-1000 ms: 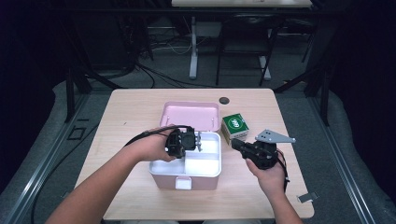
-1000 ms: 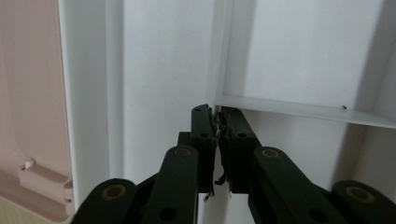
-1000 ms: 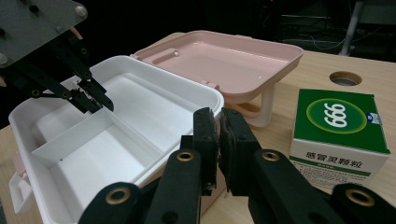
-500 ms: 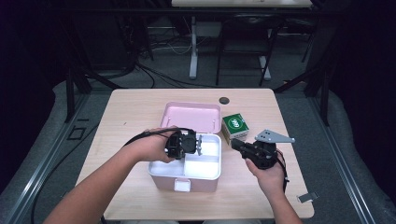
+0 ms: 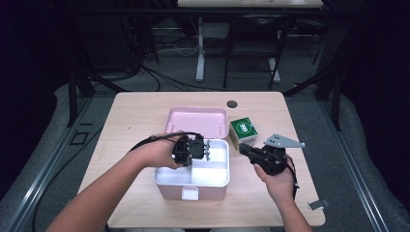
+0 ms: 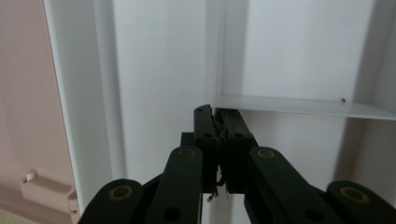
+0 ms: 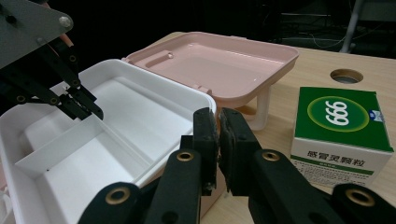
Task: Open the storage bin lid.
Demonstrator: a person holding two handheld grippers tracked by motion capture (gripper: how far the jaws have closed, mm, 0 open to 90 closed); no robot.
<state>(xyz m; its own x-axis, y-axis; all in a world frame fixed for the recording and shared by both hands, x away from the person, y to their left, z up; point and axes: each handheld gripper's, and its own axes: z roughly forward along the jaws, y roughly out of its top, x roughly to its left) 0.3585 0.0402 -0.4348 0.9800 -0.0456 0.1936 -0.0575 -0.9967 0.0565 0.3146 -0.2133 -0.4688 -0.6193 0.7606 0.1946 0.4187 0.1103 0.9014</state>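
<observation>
Green box (image 7: pixel 341 127) top with "999" in a white ring, white front strip with Chinese characters "感冒灵颗粒"

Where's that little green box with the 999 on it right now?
In the high view the green box sits on the table, on the right side, just right of the white tray and its open pink lid, ahead of the right claw.

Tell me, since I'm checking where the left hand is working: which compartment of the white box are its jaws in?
The left gripper dips its shut jaws into the box's rear-left compartment, at the divider wall; the other compartments lie untouched.
</observation>
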